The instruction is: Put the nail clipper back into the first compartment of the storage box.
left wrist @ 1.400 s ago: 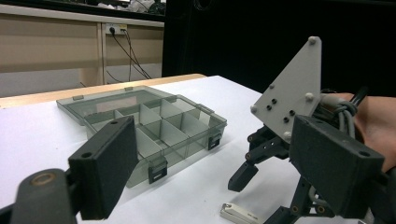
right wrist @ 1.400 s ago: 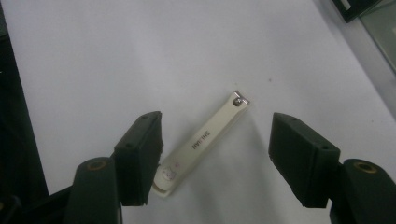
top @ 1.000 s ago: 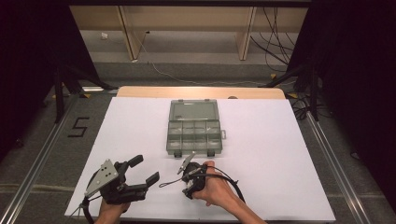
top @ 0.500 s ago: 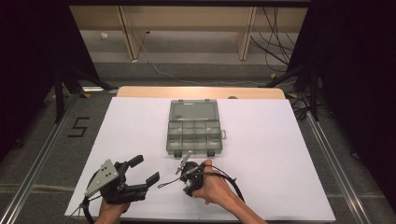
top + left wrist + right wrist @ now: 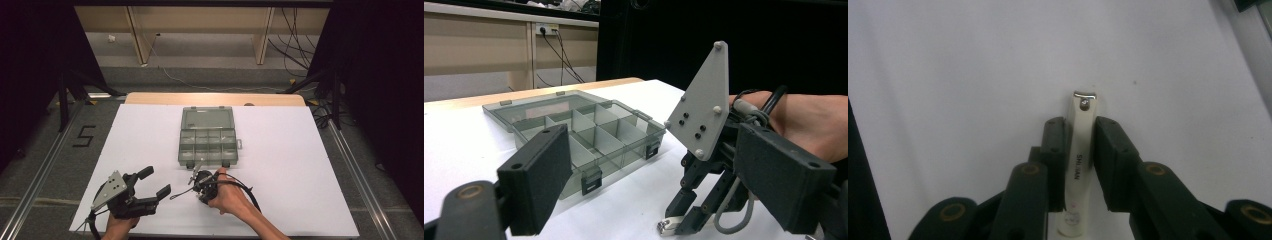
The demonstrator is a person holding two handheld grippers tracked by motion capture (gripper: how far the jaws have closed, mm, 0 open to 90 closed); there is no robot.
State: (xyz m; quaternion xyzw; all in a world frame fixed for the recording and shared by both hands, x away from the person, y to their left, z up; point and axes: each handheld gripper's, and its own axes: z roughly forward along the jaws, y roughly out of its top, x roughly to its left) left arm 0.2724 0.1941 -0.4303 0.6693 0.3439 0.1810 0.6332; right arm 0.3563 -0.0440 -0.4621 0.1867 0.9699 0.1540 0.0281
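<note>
In the high view, the right hand-held gripper points down at the white tabletop just in front of the open compartment box, and the left hand-held gripper rests apart at the near left corner with its jaws spread wide and nothing between them. In the left gripper view, the two black jaws of the left one stand far apart and empty; beyond them the box lies with its lid folded back and its compartments look empty, and the right hand-held gripper touches the tabletop with a small metal piece at its tip. In the right gripper view, the nail clipper lies on the tabletop between the two jaws, and the pads press on its both sides; the jaws have just been closing on it. I judge that the grasp is now made, but the clipper is not yet lifted. What is left, probably, is to carry it to the box and set it in one compartment.
</note>
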